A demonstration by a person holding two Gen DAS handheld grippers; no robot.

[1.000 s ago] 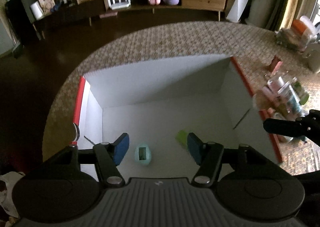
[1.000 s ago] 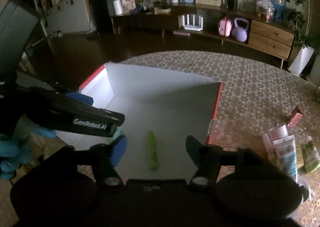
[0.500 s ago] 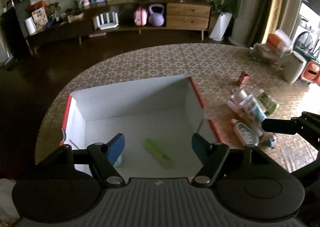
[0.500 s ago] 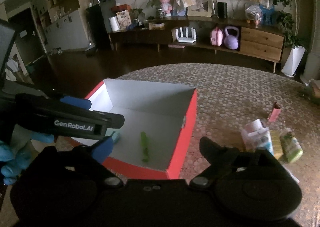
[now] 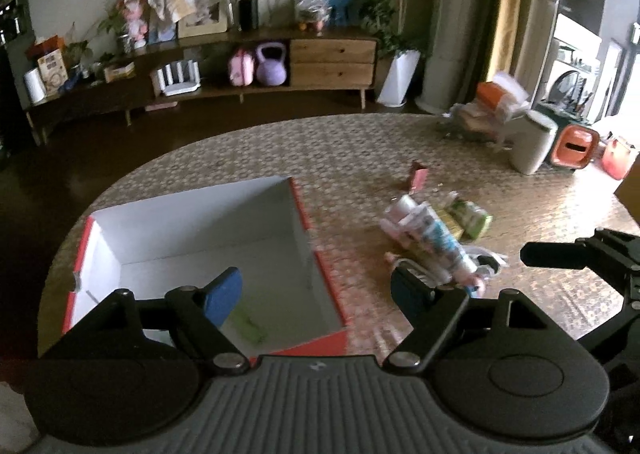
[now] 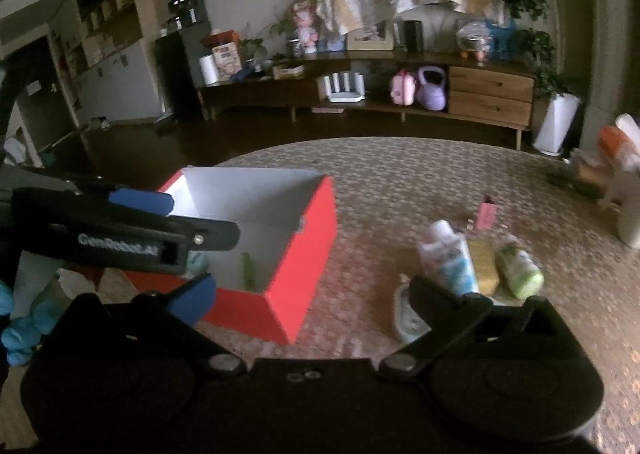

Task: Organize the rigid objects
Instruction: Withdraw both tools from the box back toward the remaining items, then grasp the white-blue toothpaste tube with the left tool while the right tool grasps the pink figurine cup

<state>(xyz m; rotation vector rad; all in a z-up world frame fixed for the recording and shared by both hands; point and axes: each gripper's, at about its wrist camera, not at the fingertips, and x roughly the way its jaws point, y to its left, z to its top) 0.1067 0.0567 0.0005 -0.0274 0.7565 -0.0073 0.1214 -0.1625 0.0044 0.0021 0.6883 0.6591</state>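
Note:
A red box (image 5: 305, 213) (image 6: 308, 254) with a white inside stands on the round patterned table. In it lie a green stick (image 5: 248, 326) (image 6: 248, 270) and a small teal object (image 6: 198, 262). To its right lies a pile of tubes and bottles: a white tube (image 5: 436, 238) (image 6: 452, 262), a green bottle (image 5: 470, 215) (image 6: 518, 268) and a yellow box (image 6: 482, 266). My left gripper (image 5: 314, 292) hovers over the box's near right corner, jaws opening, nothing between them. My right gripper (image 6: 310, 294) hangs between box and pile, jaws opening and empty.
A small pink carton (image 5: 418, 175) (image 6: 486, 213) stands behind the pile. Bags and a white bin (image 5: 532, 141) crowd the table's far right. A blue-gloved hand (image 6: 20, 334) holds the left gripper. A long sideboard (image 5: 332, 57) runs along the far wall.
Both grippers drew back and up out of the box and swung right, jaws widening. The pile has come into view. The green stick and teal object stay in the box.

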